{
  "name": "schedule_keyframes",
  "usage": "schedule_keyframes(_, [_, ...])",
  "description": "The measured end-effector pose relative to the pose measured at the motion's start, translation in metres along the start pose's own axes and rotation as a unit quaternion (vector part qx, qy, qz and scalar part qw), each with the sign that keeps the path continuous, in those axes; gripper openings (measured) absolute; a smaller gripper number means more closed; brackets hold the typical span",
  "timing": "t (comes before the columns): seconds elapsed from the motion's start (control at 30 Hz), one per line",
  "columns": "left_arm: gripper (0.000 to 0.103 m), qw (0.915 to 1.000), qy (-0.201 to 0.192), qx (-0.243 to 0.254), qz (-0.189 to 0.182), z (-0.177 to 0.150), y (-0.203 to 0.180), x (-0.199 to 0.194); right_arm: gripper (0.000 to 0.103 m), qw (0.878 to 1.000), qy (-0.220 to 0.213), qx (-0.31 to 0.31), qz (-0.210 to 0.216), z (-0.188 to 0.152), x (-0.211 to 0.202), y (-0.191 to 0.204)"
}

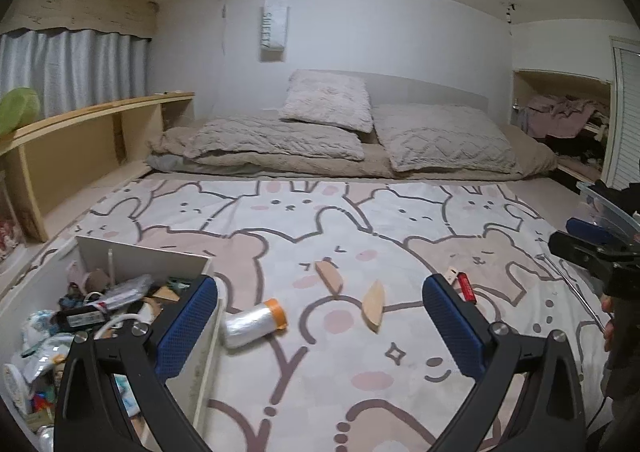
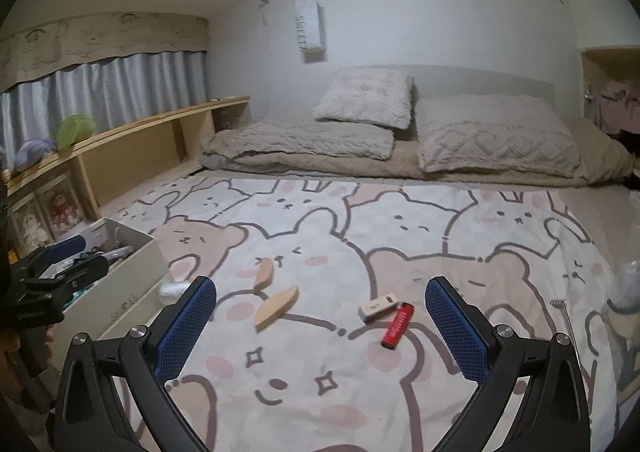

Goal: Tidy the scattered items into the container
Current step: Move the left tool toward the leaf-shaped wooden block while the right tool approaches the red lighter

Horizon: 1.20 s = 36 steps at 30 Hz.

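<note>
Left claw [image 1: 320, 316] hung wide open & empty over the bed [image 1: 400, 392], its L finger right by the near corner of the white box [image 1: 208, 316]. Right claw [image 2: 320, 316] likewise wide, holding nothing, aimed at the middle of the bunny blanket [image 2: 400, 211].

Step in hand, by my read: between picks. Box already part-full of mixed clutter, w/ several bits left on the blanket. No item gripped yet.

Items left out:
- Roll of clear film w/ orange end [image 1: 254, 322], on its side, just beside the box's outer wall, nearest the L claw.
- Two flat wooden leaf-shaped pieces [image 2: 276, 306], near each other, centre of blanket; one tipped up on edge, other leaning or flat, can't tell for sure.
- Red lighter [image 2: 397, 324] lying flat, just beside a small white cartridge-like thing [image 2: 378, 306]; the two nearly touching.
- Thin metal rod w/ small rake head [image 2: 564, 316] at far R edge, partly out of view.

Next move, prob.: L claw drops onto the film roll, closes across its width, lifts over the box wall. R claw better placed for lighter or white piece.

Handling notes: roll looked soft & round, may squash or roll away if nudged. Lighter & white piece sat low on soft fabric, so the fingers would likely need to press into the blanket; risk of pinching cloth. Close pair could get grabbed together.
</note>
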<state>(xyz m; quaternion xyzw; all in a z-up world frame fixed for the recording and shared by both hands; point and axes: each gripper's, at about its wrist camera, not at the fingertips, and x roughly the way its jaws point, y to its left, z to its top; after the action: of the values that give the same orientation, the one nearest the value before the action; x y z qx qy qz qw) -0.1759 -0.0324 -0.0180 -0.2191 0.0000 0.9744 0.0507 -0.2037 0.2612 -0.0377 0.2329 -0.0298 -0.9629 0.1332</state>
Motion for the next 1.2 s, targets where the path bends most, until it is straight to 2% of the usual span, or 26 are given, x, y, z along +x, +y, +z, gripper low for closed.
schedule_keyframes(0.27, [0.103,0.9987,0.028,-0.004,-0.043,-0.018,-0.015,0.029,0.103,0.998,0.046,0.015,-0.026,-0.023,0.026,-0.025])
schedule_keyframes(0.47, [0.103,0.996,0.06,-0.005,-0.066,-0.036,-0.023,0.054,0.103,0.995,0.095,0.032,-0.023,-0.039,0.05,-0.04])
schedule_keyframes(0.63, [0.103,0.9923,0.092,-0.012,-0.082,-0.049,-0.029,0.077,0.103,0.99,0.13,0.008,-0.045,-0.056,0.072,-0.045])
schedule_keyframes(0.77, [0.103,0.991,0.106,0.001,-0.082,-0.058,-0.035,0.091,0.103,0.986,0.153,0.008,-0.061,-0.07,0.09,-0.053])
schedule_keyframes(0.9, [0.103,0.9891,0.126,0.016,-0.076,-0.067,-0.041,0.105,0.103,0.982,0.177,0.05,-0.053,-0.08,0.108,-0.066])
schedule_keyframes(1.07, [0.103,0.9844,0.154,0.012,-0.086,-0.074,-0.043,0.124,0.103,0.969,0.225,0.08,-0.058,-0.094,0.128,-0.07])
schedule_keyframes(1.2, [0.103,0.9803,0.173,0.001,-0.096,-0.079,-0.043,0.137,0.103,0.968,0.232,0.072,-0.068,-0.099,0.131,-0.067])
